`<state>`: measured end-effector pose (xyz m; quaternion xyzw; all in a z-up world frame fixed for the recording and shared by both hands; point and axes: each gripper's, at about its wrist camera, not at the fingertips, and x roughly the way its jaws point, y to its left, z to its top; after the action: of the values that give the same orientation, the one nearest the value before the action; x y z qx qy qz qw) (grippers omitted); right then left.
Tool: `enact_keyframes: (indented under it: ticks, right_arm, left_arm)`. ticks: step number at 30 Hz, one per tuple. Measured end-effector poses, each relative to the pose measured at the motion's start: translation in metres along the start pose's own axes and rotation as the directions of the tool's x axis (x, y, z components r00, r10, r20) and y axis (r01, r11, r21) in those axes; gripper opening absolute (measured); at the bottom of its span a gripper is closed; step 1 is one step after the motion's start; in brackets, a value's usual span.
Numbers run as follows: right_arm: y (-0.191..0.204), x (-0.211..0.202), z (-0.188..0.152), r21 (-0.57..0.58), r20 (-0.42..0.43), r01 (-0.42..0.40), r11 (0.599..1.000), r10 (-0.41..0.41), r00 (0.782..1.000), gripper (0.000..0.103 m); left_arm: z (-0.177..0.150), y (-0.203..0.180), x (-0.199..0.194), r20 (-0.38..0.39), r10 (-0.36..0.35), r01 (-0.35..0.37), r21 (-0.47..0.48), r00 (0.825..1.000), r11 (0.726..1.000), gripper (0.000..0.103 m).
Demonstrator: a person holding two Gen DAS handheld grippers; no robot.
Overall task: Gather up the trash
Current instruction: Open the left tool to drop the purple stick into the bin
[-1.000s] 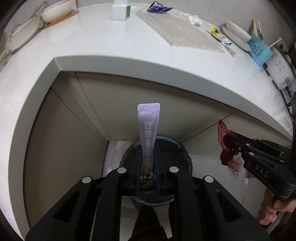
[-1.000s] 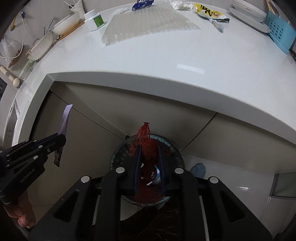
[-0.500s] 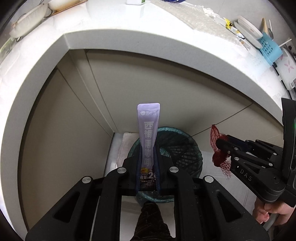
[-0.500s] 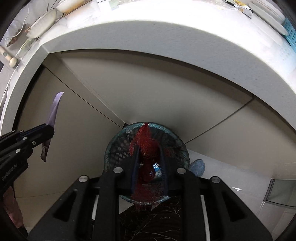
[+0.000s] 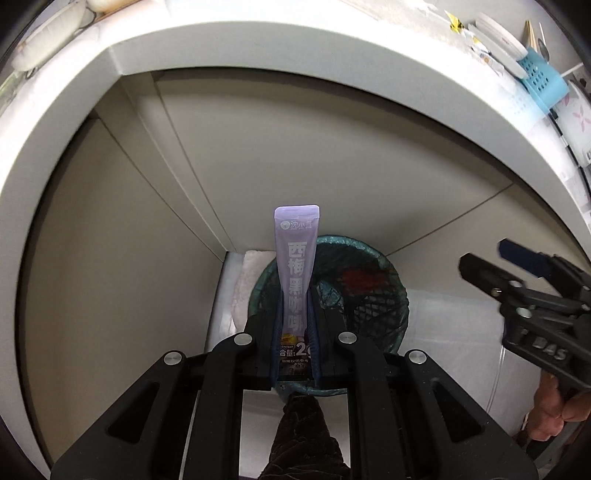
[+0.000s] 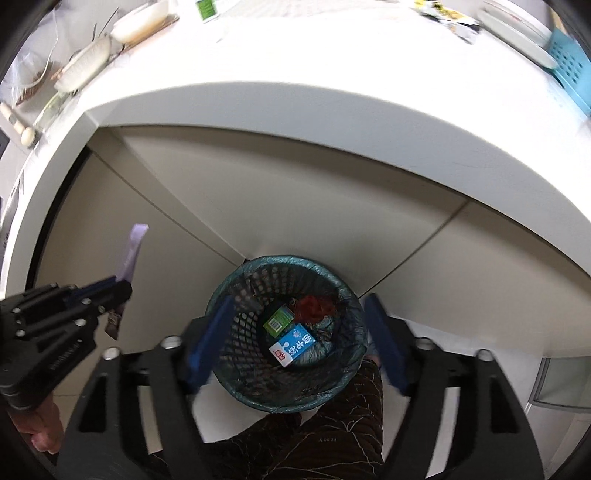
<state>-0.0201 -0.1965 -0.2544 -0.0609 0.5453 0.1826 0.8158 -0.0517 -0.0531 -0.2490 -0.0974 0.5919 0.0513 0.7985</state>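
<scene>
The purple sachet [image 5: 296, 273] stands upright, pinched by its lower end between the pressed-together fingers of the left hand-held gripper [image 5: 295, 332], its top reaching above the near-left part of the bin's rim. The landmark here is the mesh waste bin [image 6: 236, 295], lined with a greenish bag and standing on the floor against the cabinet below the white surface [image 6: 332, 62]. Inside the bin lie a red net bag [image 6: 314, 306], a small green box [image 6: 277, 320] and a blue-and-white carton [image 6: 293, 345]. The right hand-held gripper [image 6: 295, 332] hangs over the bin's mouth with its jaws opening and nothing between them; the red net now sits at the bottom of the bin.

The step in hand looks to be dropping the sachet. It is light and flat, so it may flutter or cling to a pad on release. To do it well, I would bring the left hand-held gripper further over the middle of the bin, since from the right wrist view it still appears off to the bin's left, then lower the sachet's end inside the rim before spreading the jaws. The right hand-held gripper is best drawn away from the bin first, so the two do not knock. On the surface above the bin, wrappers [image 6: 448, 16] remain to collect.
</scene>
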Motion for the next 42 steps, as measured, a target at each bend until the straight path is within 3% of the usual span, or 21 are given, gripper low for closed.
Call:
enact_keyframes:
  ticks: [2, 5, 20, 24, 28, 34, 42]
  right_arm:
    - [-0.008, -0.004, 0.000, 0.018, 0.016, 0.014, 1.000, -0.014, 1.000, 0.089]
    - [-0.022, -0.007, -0.002, 0.046, 0.031, 0.046, 0.998, -0.047, 0.998, 0.094]
    - [-0.070, -0.036, -0.011, 0.152, 0.054, 0.104, 0.983, -0.113, 0.992, 0.095]
    - [-0.074, -0.042, -0.007, 0.154, 0.058, 0.114, 0.981, -0.124, 0.991, 0.095]
    - [-0.076, -0.041, -0.010, 0.158, 0.058, 0.120, 0.980, -0.130, 0.990, 0.095]
    - [-0.077, -0.042, -0.009, 0.162, 0.061, 0.115, 0.980, -0.126, 0.990, 0.095]
    - [-0.079, -0.064, 0.001, 0.162, 0.107, 0.115, 0.980, -0.134, 0.985, 0.095]
  left_arm:
    - [0.000, -0.006, 0.004, -0.004, 0.001, -0.001, 0.014, 1.000, 1.000, 0.012]
    - [-0.001, -0.014, 0.013, -0.019, -0.007, 0.007, 0.036, 1.000, 0.999, 0.012]
    - [-0.007, -0.046, 0.037, -0.067, -0.045, 0.054, 0.142, 0.997, 0.988, 0.014]
    - [-0.007, -0.050, 0.038, -0.071, -0.065, 0.076, 0.154, 0.995, 0.985, 0.023]
    - [-0.007, -0.050, 0.036, -0.061, -0.065, 0.074, 0.159, 0.996, 0.984, 0.041]
    - [-0.007, -0.046, 0.030, -0.052, -0.067, 0.074, 0.138, 0.996, 0.988, 0.054]
    - [0.006, -0.041, -0.013, 0.023, -0.078, 0.076, 0.084, 0.997, 0.994, 0.079]
